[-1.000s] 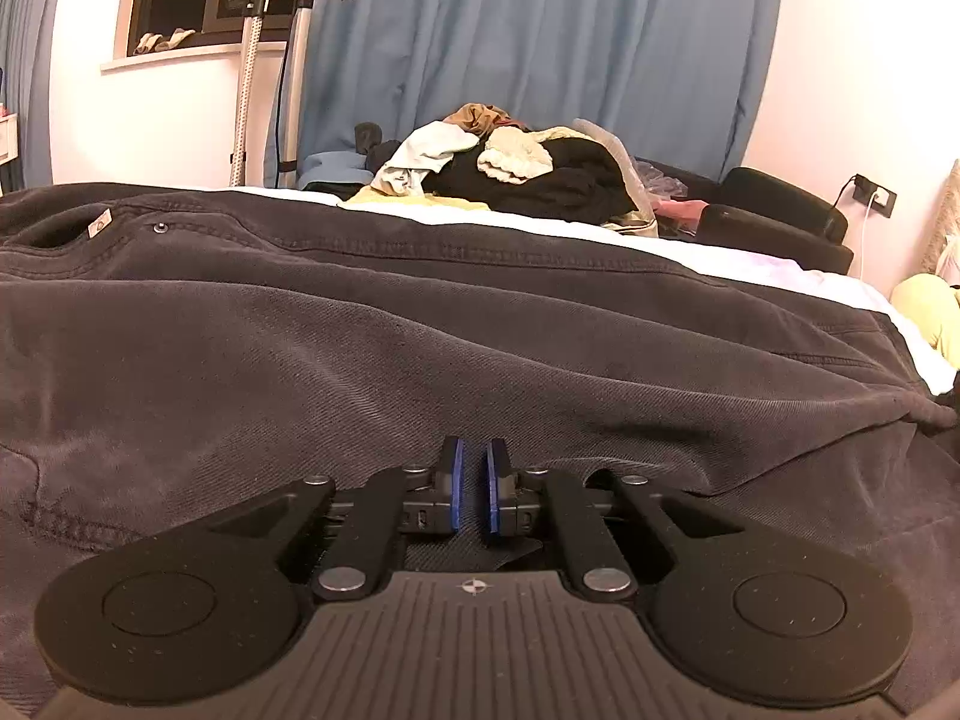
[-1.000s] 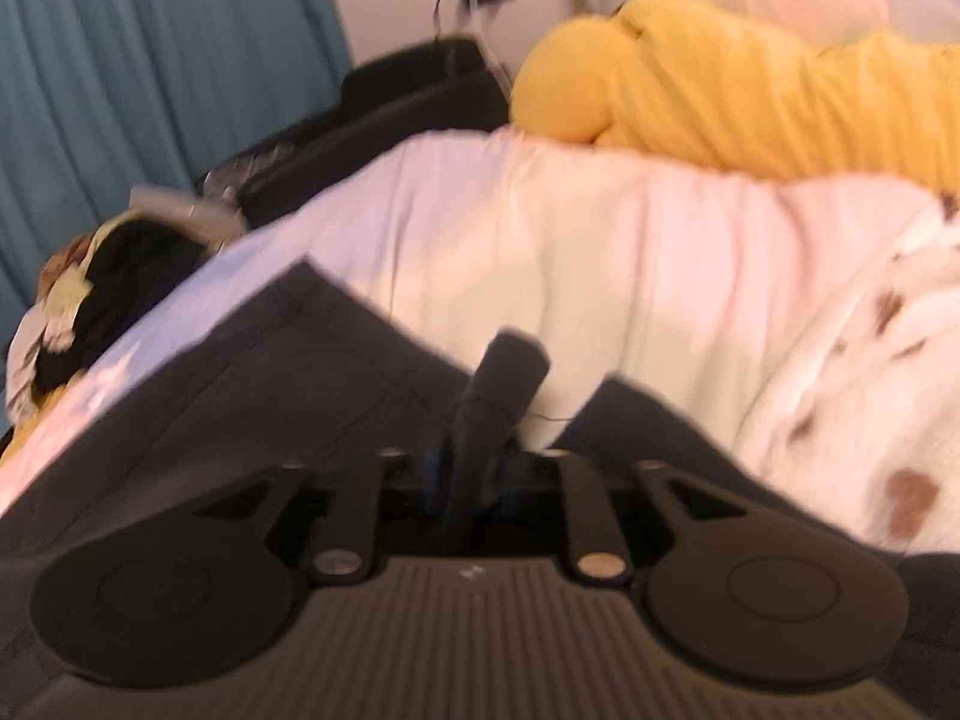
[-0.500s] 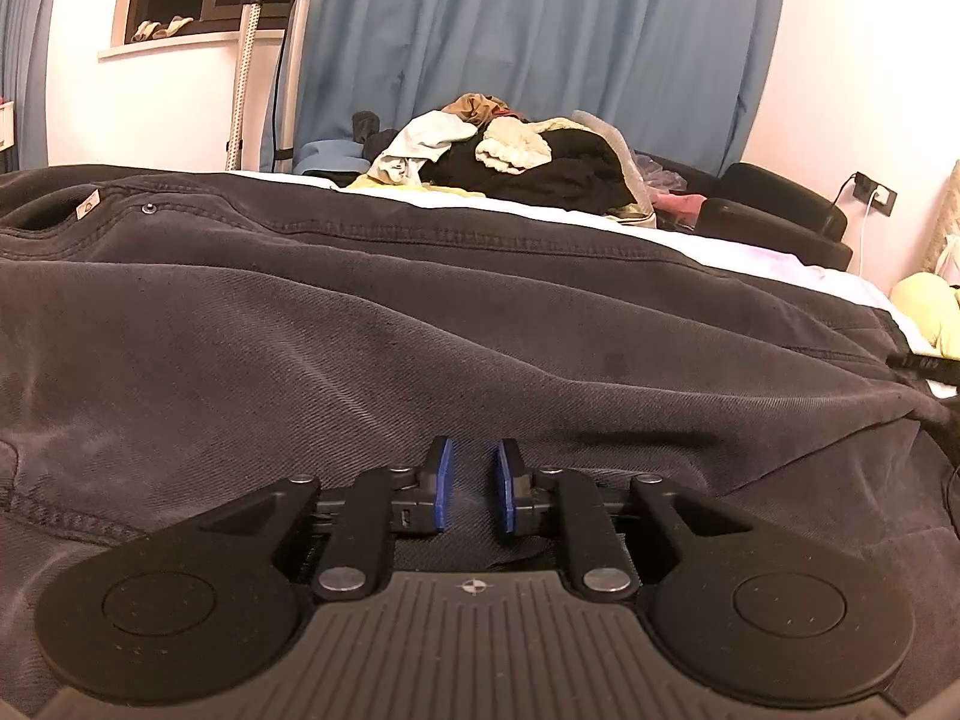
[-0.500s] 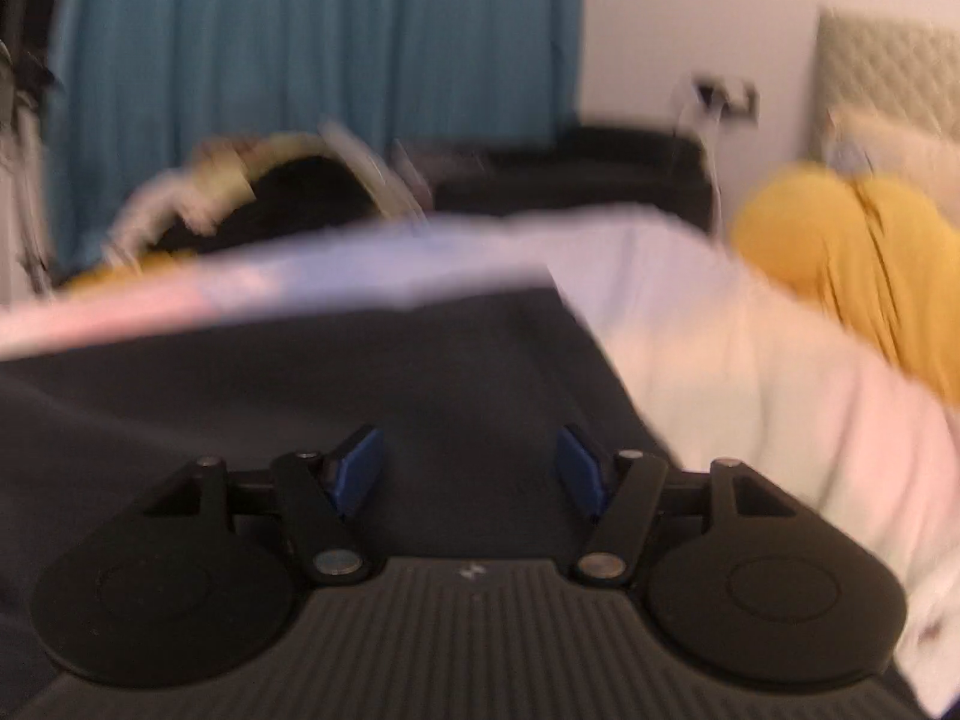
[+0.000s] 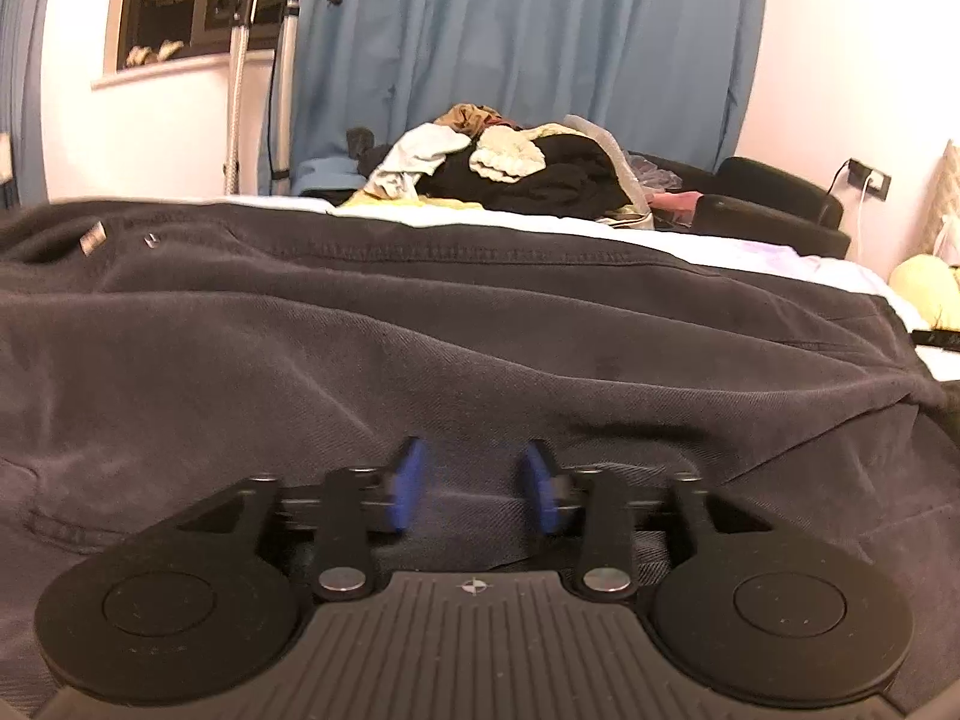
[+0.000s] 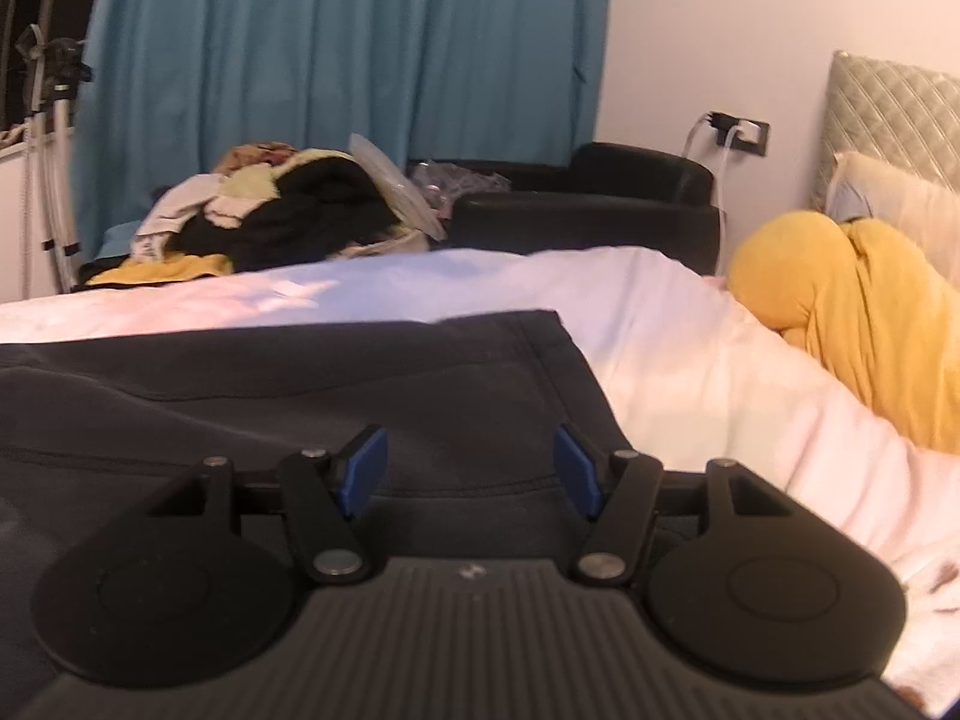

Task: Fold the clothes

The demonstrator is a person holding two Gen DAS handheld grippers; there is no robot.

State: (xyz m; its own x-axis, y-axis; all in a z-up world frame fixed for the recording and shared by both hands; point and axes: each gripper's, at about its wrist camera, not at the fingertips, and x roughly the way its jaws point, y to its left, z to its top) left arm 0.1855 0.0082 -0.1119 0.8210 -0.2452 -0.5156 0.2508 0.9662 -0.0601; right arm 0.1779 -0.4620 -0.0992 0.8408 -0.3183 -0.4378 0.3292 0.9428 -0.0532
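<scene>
- Since a second ago the left gripper (image 5: pixel 474 489) has let go: its blue pads, then pinched nearly together over the dark cloth, have just been opening and now stand apart with only flat cloth lying beneath the gap.
- Over the same second the right gripper (image 6: pixel 471 471) has rolled level and dropped the fold of cloth it held; its jaws stand wide, nothing between them.
- Hidden or cut off: the dark trousers (image 5: pixel 420 348) run out of the left wrist view at the left, the bottom and the right, so their full outline cannot be seen; each gripper's body covers the cloth nearest the camera.
- Blur smears the left gripper's pads and a small label near the waistband (image 5: pixel 93 237).
- Trousers: charcoal, heavy weave, spread across the white bed sheet (image 6: pixel 360 294), with a stitched seam along the far side and soft ridges through the middle.
- From the right wrist, a hemmed corner of the trousers (image 6: pixel 528 330) lies flat on the sheet.
- Behind the bed sits a pile of clothes (image 5: pixel 516 168) before a blue curtain (image 5: pixel 528 36).
- At far right, a yellow bundle (image 6: pixel 840 300) rests near the headboard.
</scene>
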